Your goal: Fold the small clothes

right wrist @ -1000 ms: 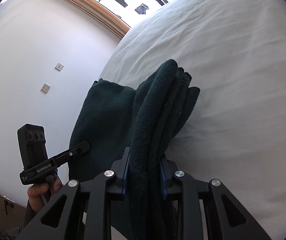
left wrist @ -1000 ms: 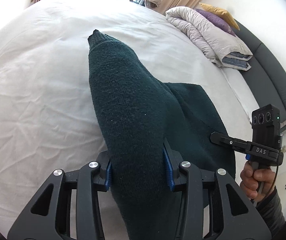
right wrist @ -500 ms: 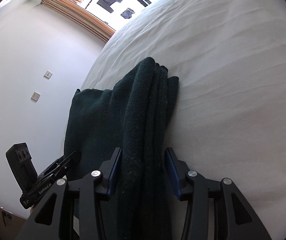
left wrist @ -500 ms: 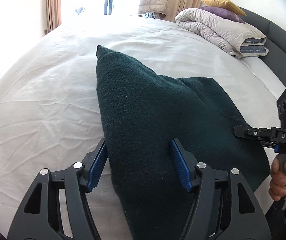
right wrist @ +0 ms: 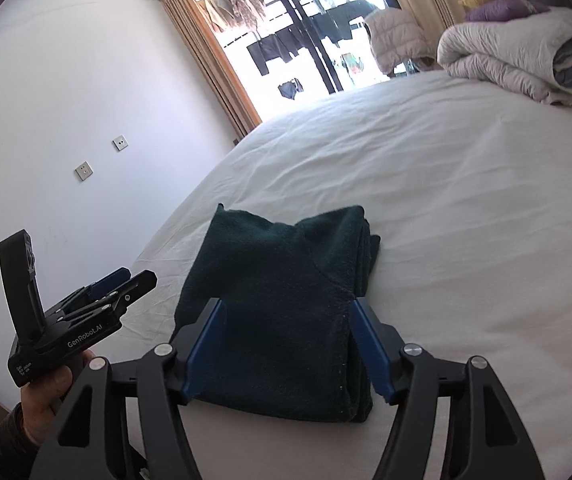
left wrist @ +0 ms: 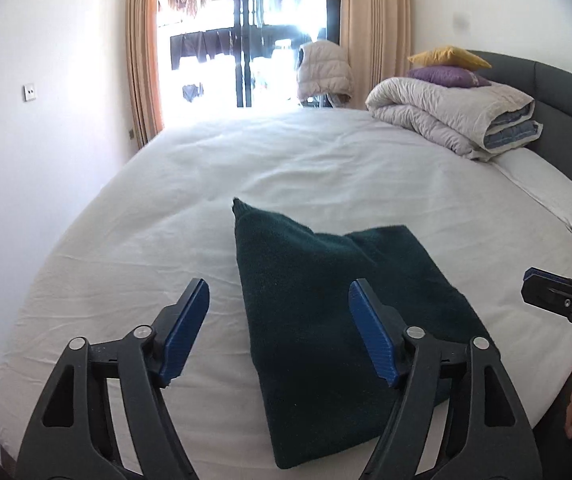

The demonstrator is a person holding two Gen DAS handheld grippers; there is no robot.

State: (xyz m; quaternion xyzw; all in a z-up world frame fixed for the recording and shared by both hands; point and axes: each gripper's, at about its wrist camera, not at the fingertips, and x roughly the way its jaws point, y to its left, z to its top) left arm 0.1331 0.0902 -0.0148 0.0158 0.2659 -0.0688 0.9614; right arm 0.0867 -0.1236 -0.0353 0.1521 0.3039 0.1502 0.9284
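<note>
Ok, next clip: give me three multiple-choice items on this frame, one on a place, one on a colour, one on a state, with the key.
1. Where does the folded garment lie?
A. on the white bed sheet
B. on the rolled duvet
C. on the floor

2. What colour is the cushion on top of the pile, above the purple cushion?
A. red
B. yellow
C. white

3. How do the left gripper and right gripper stand?
A. both shut on the garment
B. only the left one open
C. both open, holding nothing

Key: 1 A, the cloth rests flat on the sheet; 2 B, the yellow cushion tops the pile; 3 C, the blue pads stand wide apart in both wrist views.
</note>
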